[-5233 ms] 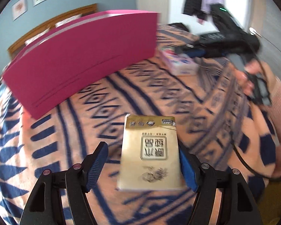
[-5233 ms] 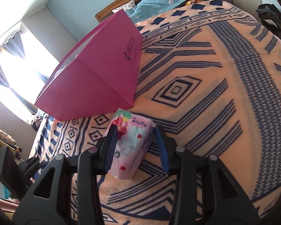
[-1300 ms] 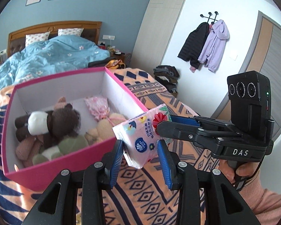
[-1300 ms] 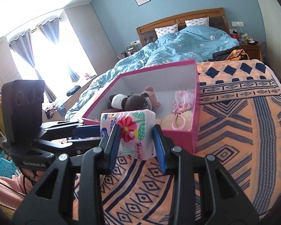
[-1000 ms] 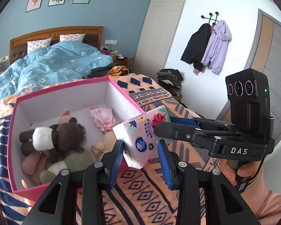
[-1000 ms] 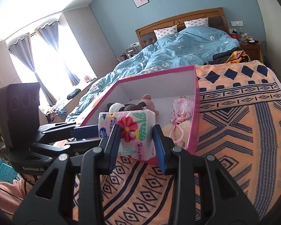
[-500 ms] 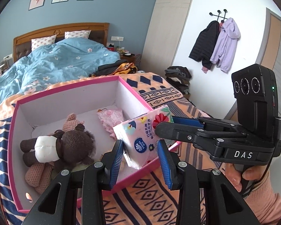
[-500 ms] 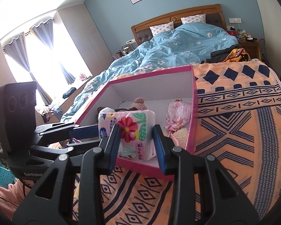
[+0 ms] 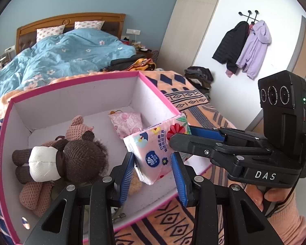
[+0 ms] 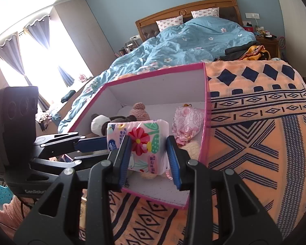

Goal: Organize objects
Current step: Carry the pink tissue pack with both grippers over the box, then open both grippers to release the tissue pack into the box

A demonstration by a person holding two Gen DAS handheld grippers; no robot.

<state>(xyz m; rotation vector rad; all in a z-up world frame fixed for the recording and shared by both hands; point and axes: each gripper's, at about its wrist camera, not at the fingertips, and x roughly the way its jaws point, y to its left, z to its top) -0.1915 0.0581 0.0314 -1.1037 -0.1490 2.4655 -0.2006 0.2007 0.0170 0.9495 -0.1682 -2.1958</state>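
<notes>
Both clenched on one tissue pack [image 9: 160, 152]: left gripper [image 9: 153, 175] at its near end, right gripper [image 10: 148, 159] at the flowered end. Hanging over the near right corner of the pink box [image 9: 71, 85], long axis slanting up to the right, above soft toys [image 9: 67, 155]. Box floor under the pack hidden

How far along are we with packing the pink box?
Done: plush toys and a pink pouch lie in the pink box. In hand: both tongs, left and right, grip one tissue pack above the box's open top. Left: release it inside.
</notes>
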